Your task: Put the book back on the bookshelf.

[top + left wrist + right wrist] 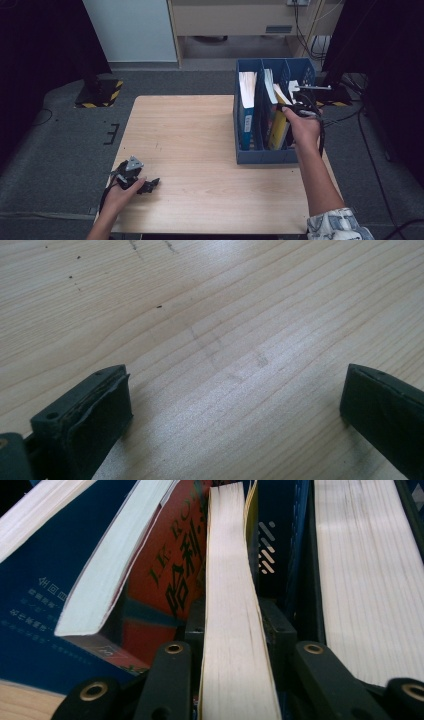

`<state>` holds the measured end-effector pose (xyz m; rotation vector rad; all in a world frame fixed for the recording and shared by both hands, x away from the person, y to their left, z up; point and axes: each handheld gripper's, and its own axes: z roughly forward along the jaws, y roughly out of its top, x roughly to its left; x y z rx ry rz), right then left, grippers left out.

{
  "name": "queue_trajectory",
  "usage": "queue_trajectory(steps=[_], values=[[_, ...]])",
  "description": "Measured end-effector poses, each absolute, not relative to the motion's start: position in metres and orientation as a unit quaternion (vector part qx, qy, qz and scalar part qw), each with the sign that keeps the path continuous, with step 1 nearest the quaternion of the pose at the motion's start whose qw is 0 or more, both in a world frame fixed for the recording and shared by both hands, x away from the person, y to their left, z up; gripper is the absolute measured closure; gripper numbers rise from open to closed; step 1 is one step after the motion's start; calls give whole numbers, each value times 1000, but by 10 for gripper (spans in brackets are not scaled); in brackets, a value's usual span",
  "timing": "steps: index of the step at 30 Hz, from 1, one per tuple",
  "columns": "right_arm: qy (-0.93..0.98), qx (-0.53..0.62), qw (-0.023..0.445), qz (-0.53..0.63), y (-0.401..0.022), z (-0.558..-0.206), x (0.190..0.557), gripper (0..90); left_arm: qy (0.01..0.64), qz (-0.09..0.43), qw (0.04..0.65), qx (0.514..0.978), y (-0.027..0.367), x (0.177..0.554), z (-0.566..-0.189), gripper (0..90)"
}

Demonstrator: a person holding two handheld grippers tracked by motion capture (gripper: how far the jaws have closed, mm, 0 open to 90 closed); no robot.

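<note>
Thin yellow-covered book (235,630) stands page-edge up in the blue three-slot file holder (262,156) at two o'clock, pinched by right gripper (298,107); left gripper (235,405) spread at seven o'clock.

Grey carpet floor (60,145) — pale wall panel (131,30), hazard-striped base plate (100,93), dark curtains at sides.
</note>
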<state>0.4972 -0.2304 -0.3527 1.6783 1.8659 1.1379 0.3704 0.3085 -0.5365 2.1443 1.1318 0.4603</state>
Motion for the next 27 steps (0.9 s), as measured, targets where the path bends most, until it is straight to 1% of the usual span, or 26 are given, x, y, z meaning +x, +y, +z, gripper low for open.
queue_trajectory(steps=[3,9,13,18,27], values=[[668,594,194,404,-231,-349,497,709,434,176,332,819,308,370,-537,0],[671,595,183,403,-233,-344,498,698,434,176,332,818,308,370,-537,0],[676,593,183,396,-233,-342,499,715,433,177,332,819,308,371,-537,0],[671,599,196,390,-232,-341,499,742,433,177,332,819,308,371,-537,0],[645,601,229,413,-229,-342,502,747,434,176,333,818,308,370,-537,0]])
